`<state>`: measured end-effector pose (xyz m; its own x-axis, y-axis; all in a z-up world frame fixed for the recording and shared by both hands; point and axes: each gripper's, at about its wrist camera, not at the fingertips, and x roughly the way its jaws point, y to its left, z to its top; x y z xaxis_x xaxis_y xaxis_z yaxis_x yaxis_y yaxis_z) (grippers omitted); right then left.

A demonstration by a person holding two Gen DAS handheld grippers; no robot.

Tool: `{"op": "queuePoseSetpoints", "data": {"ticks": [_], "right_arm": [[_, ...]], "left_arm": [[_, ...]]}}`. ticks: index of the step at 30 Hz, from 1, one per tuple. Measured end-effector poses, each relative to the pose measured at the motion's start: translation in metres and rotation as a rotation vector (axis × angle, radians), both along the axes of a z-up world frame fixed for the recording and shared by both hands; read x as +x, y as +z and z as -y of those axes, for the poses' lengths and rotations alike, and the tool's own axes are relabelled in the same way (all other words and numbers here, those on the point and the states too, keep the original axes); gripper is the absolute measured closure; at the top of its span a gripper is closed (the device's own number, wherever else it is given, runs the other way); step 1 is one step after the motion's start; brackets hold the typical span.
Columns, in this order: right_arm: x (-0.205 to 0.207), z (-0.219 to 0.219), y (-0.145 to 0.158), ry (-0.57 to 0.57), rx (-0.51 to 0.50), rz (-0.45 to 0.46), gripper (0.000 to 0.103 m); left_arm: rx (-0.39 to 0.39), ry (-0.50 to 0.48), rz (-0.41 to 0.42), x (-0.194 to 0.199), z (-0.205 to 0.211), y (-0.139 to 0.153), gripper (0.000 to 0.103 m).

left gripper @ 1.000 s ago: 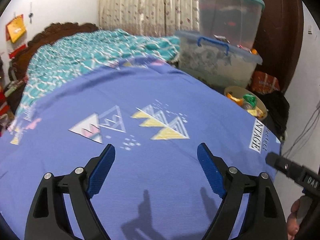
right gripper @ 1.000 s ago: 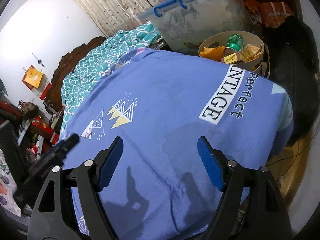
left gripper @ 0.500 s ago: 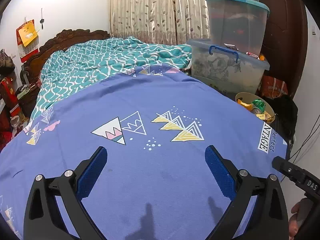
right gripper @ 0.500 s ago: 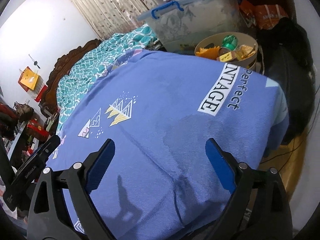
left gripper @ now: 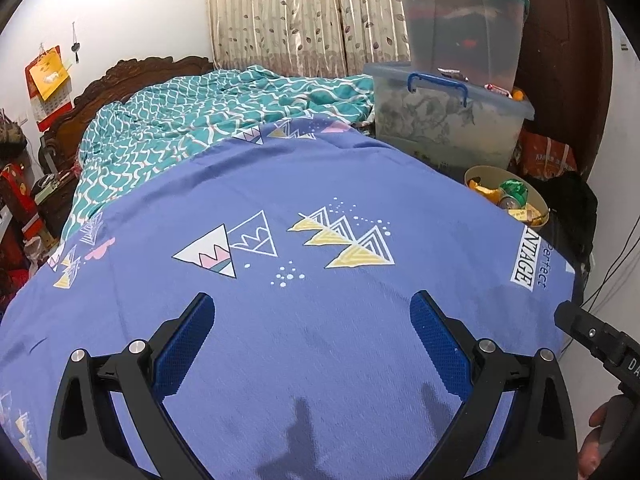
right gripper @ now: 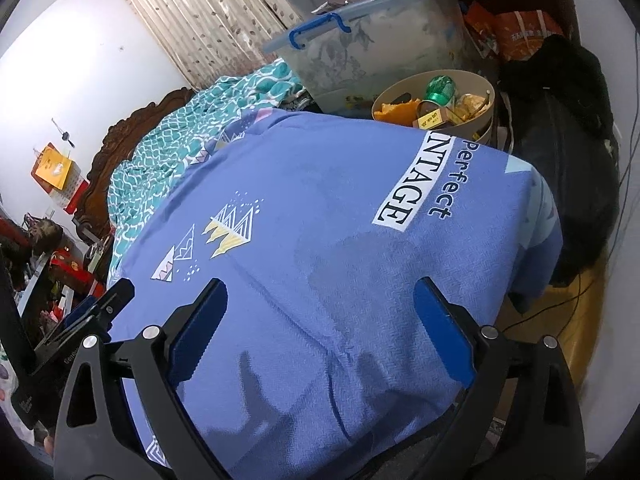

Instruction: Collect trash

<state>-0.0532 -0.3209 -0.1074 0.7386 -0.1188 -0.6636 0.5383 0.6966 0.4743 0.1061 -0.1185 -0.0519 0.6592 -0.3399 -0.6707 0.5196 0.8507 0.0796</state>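
A round tan bin (right gripper: 476, 80) holding wrappers, a green bottle and orange scraps stands on the floor past the bed's far right corner; it also shows in the left wrist view (left gripper: 538, 200). My left gripper (left gripper: 312, 320) is open and empty above the blue bedsheet (left gripper: 320, 200). My right gripper (right gripper: 320, 304) is open and empty above the same sheet (right gripper: 320, 184), near its right edge. No loose trash shows on the sheet.
A clear storage box with a blue handle (left gripper: 448, 116) and a second tub stacked on it (left gripper: 460, 20) stand behind the bin. A teal blanket (left gripper: 208, 112) covers the head of the bed. A black bag (right gripper: 568, 152) lies on the floor at right.
Both grippers have risen and pulled back from the sheet, and their jaws have opened a little wider. The views show more of the room.
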Motion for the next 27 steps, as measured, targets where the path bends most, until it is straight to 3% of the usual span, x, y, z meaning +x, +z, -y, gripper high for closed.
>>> {"op": "queuePoseSetpoints", "data": {"ticks": [10, 27], "right_arm": [[-0.001, -0.003, 0.001, 0.001, -0.005, 0.004, 0.009], [-0.016, -0.005, 0.016, -0.019, -0.037, 0.042, 0.009]], "left_arm": [[0.070, -0.019, -0.009, -0.008, 0.011, -0.009, 0.009], [0.042, 0.004, 0.044, -0.021, 0.008, 0.005, 0.009]]}}
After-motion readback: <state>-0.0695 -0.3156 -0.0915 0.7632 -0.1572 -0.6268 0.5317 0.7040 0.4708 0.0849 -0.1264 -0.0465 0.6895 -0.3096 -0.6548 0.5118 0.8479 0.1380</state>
